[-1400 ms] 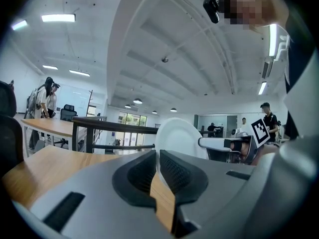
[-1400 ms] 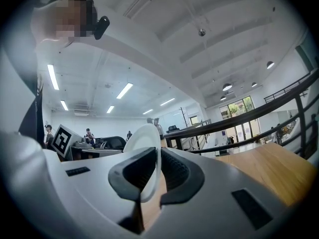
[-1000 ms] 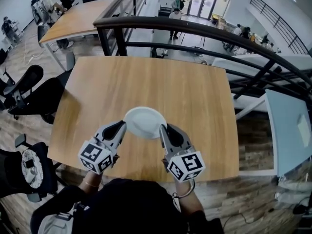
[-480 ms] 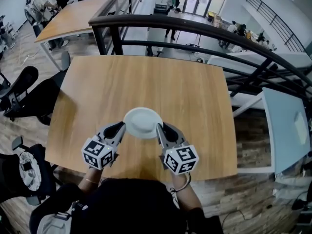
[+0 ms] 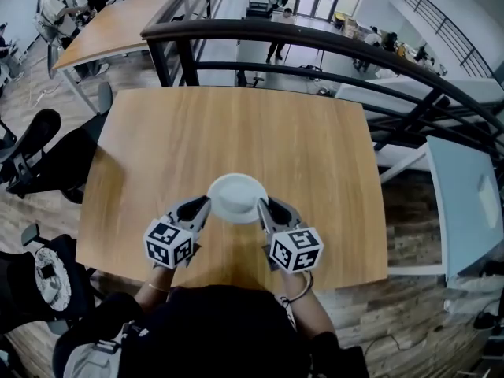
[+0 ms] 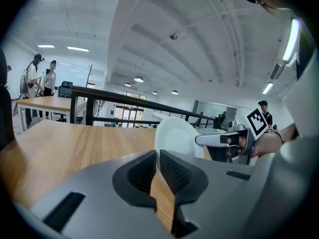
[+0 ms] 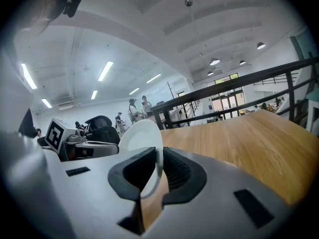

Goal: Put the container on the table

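Note:
A white round container (image 5: pixel 235 198) hangs just over the near part of the wooden table (image 5: pixel 236 124), held between both grippers. My left gripper (image 5: pixel 203 205) is shut on its left rim and my right gripper (image 5: pixel 263 206) is shut on its right rim. In the left gripper view the container (image 6: pixel 177 133) rises from the closed jaws (image 6: pixel 156 156), with the right gripper's fingers (image 6: pixel 219 139) at its far side. In the right gripper view the container (image 7: pixel 142 133) stands pinched between the jaws (image 7: pixel 159 166). Whether the container's underside touches the table is hidden.
A black railing (image 5: pixel 331 50) runs along the table's far edge. Black office chairs (image 5: pixel 47 160) stand to the left of the table. A pale blue table (image 5: pixel 465 203) is at the right. Another wooden table (image 5: pixel 118 26) with people beside it lies at the back left.
Both grippers have sunk toward the table with the container still held between them. The grip on both rims is unchanged.

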Demonstrator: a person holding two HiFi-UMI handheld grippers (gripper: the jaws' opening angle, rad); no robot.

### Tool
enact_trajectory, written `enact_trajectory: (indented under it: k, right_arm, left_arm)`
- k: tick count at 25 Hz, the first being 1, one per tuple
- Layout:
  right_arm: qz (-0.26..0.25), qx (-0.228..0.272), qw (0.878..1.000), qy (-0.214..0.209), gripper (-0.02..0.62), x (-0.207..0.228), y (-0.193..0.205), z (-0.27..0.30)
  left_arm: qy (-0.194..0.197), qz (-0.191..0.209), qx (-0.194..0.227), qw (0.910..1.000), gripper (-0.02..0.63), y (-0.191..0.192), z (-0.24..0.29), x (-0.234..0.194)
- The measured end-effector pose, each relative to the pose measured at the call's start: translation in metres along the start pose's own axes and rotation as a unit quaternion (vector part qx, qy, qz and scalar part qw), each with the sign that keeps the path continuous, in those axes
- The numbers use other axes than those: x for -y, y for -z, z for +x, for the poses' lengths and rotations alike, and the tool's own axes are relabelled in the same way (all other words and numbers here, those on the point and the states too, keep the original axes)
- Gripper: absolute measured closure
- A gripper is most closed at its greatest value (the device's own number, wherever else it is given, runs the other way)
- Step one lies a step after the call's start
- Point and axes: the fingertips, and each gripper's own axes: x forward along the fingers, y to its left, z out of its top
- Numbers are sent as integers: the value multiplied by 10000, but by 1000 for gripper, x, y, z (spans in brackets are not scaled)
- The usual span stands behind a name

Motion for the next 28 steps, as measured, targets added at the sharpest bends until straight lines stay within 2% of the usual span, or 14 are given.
enact_trajectory:
  k: [10,28]
  right_arm:
    - [96,-261,9995,165,560,13,18,19]
    - [258,-638,9970,364,552,23,39,46]
  left_arm:
    - [62,-75,-338,9994,584,20,16,-14]
    - [171,-281,-558,9979,584,36,30,-37]
